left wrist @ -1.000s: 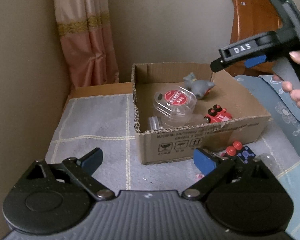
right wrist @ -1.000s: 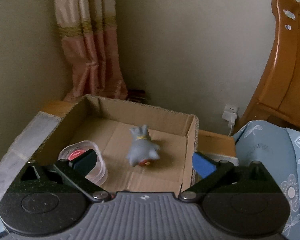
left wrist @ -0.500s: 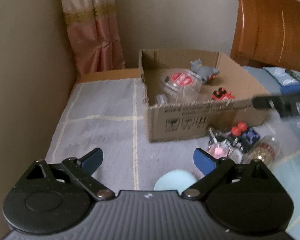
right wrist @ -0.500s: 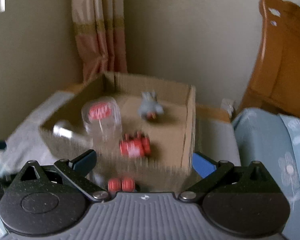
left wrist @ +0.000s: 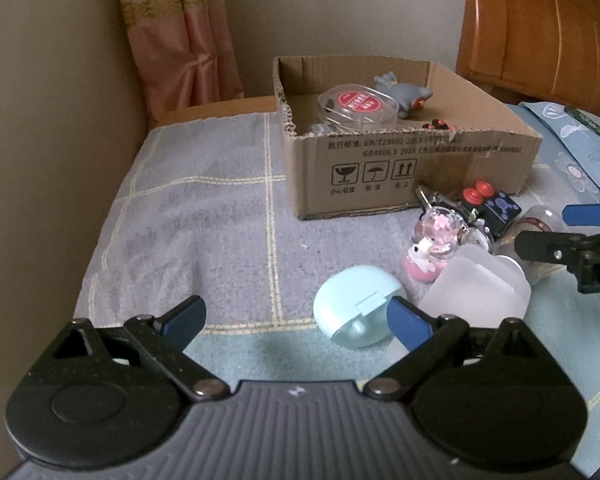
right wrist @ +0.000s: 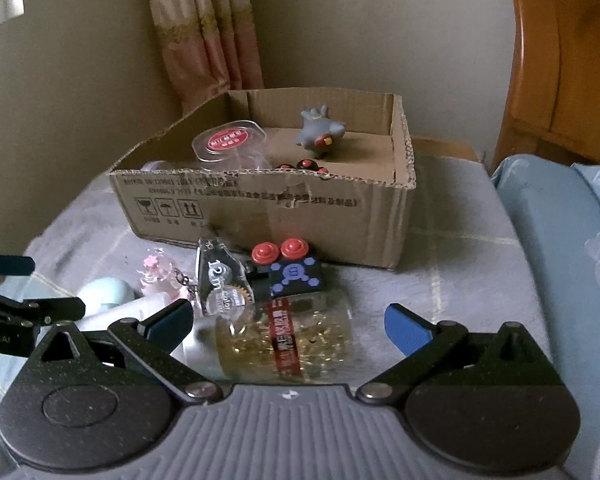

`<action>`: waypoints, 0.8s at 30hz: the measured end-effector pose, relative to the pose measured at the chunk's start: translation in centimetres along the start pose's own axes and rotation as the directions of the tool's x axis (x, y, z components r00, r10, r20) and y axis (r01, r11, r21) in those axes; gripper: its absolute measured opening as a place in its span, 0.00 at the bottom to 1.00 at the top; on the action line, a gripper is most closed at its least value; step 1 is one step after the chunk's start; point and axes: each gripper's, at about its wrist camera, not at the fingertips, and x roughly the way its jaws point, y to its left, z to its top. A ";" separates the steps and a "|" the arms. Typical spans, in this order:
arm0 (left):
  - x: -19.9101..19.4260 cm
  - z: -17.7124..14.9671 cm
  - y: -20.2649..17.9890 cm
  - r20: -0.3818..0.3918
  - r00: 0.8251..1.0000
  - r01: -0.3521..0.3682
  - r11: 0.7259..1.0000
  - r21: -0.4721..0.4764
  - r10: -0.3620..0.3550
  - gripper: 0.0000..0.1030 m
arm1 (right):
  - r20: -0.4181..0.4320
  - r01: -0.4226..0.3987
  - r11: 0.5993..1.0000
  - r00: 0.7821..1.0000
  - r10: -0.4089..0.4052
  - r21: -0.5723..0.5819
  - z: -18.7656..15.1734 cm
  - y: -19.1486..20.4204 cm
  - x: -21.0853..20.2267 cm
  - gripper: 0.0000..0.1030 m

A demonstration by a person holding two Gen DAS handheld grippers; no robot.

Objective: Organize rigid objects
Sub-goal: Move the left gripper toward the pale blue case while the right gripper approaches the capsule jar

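A cardboard box (left wrist: pixel 400 176) (right wrist: pixel 268 216) holds a clear round tub with a red label (left wrist: pixel 358 110) (right wrist: pixel 230 144), a grey toy figure (left wrist: pixel 404 94) (right wrist: pixel 318 134) and small red-and-black pieces. In front of it lie a pale blue case (left wrist: pixel 358 310), a frosted white case (left wrist: pixel 478 290), a pink figurine in a clear globe (left wrist: pixel 432 244), a black block with red knobs (left wrist: pixel 488 204) (right wrist: pixel 290 270) and a clear jar of gold bits (right wrist: pixel 288 340). My left gripper (left wrist: pixel 294 318) is open beside the blue case. My right gripper (right wrist: pixel 288 322) is open over the jar.
A grey checked cloth (left wrist: pixel 204 216) covers the surface. A wall and pink curtain (left wrist: pixel 180 40) stand at the left and back. A wooden headboard (left wrist: pixel 540 32) and blue floral bedding (right wrist: pixel 572 240) are at the right.
Both grippers have pulled back and down from the box toward the loose items in front of it. The right gripper left the space above the box. Both stayed open.
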 end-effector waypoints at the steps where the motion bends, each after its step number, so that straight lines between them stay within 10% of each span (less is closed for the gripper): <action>1: 0.0 0.0 0.0 0.000 1.000 0.002 1.000 0.004 -0.002 0.94 | -0.004 -0.003 1.000 1.000 0.003 0.009 -0.1 -0.1 0.2 1.00; 24: 3.0 0.2 1.9 -0.036 0.999 0.004 0.995 0.097 -0.001 0.98 | -0.010 0.010 0.996 1.000 -0.009 0.088 -0.3 -3.0 0.9 1.00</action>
